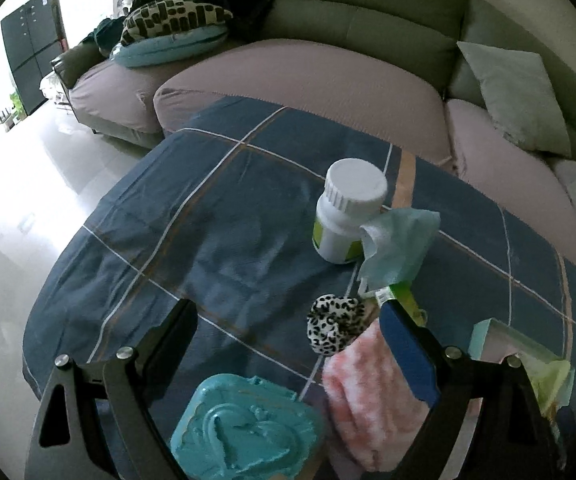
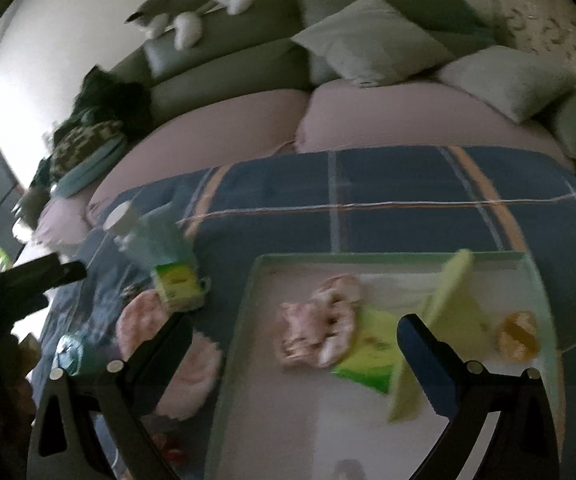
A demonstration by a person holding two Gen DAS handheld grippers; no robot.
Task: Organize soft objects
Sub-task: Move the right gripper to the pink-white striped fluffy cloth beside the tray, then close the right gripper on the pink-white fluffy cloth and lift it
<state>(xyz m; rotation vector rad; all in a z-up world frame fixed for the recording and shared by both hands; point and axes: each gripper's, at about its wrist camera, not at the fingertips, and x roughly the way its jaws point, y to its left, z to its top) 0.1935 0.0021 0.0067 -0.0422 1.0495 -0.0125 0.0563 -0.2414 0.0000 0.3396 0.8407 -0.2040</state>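
Observation:
In the left wrist view my left gripper [image 1: 288, 320] is open with nothing between its fingers, above the blue checked cloth [image 1: 216, 248]. Just beyond its right finger lies a leopard-print scrunchie [image 1: 333, 326], and a pink fuzzy cloth [image 1: 367, 400] lies under that finger. A pale blue-green cloth [image 1: 401, 242] leans on a white bottle [image 1: 347, 212]. My right gripper [image 2: 293, 332] is open too and hovers over a white tray [image 2: 367, 257]. A pink patterned soft item [image 2: 319, 336] lies in the tray. Pink fuzzy cloths [image 2: 192, 376] lie left of the tray.
A teal plastic case [image 1: 244, 428] sits close under the left gripper. A small green box [image 2: 178, 280] stands beside the bottle. The tray also holds a green packet [image 2: 367, 360], a green card [image 2: 439, 320] and an orange item [image 2: 517, 336]. A sofa [image 1: 307, 76] with cushions lies behind.

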